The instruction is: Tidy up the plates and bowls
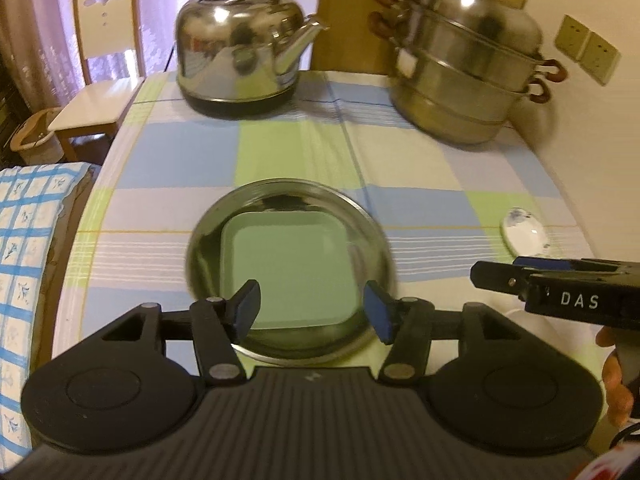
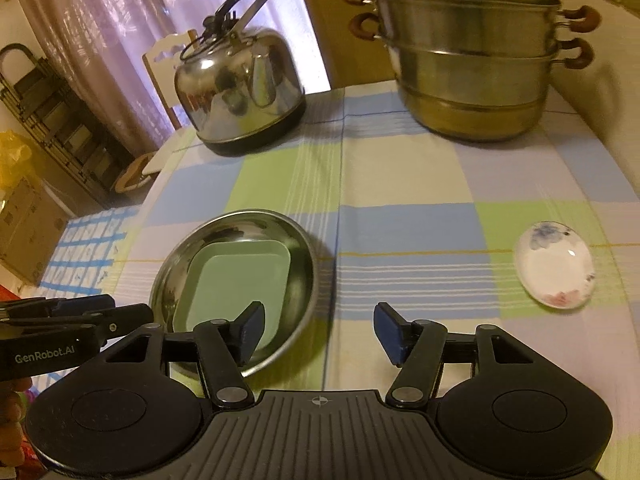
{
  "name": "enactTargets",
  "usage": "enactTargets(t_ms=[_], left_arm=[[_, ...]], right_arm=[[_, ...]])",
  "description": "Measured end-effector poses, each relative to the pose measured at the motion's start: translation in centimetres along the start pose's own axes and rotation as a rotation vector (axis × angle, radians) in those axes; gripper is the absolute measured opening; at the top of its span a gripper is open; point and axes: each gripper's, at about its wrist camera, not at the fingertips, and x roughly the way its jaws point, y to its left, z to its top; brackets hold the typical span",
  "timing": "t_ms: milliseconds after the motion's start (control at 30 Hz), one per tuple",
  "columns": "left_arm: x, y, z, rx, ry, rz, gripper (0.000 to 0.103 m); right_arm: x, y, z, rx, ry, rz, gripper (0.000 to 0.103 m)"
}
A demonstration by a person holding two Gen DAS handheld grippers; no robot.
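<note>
Steel round plate sits near-left on the checked tablecloth, green square plate nested inside it. Steel: stiff, light, slick, so take it at the thin rim. Green one looks like plastic, light. Small white floral dish lies well apart to the right; probably ceramic, fragile and glossy, pinch the rim. Left gripper and right gripper both spread, holding nothing.

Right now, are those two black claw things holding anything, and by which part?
Nothing is held. The left gripper and right gripper both have open jaws, above the green square plate lying in the steel plate.
</note>
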Motion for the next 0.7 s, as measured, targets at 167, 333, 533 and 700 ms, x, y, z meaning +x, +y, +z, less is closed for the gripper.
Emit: enactTargets(t_ms=[167,333,533,700], left_arm=[[-1.0,-2.5,-0.6,0.035,-0.014,-0.028,0.061],[-1.4,-5.4,-1.5,0.073,-0.011,-0.059,0.065],[-1.3,-8.3,-2.2,0.105,-0.008,-0.081,0.071],[-1.2,-10.2,-2.6,0.126,-0.015,-0.079,0.075]], right_arm=[[-2.6,-1.6,-1.0,0.016,-0.017,-0.011,0.062],[-4.8,-3.7,-2.2,0.049,-0.029,-0.033,0.063],[-7.2,-6.7,-3.7,0.095,-0.041,-0.077,0.063],[-8.6,-9.4,-4.9,0.139,-0.038,-0.112,0.063]])
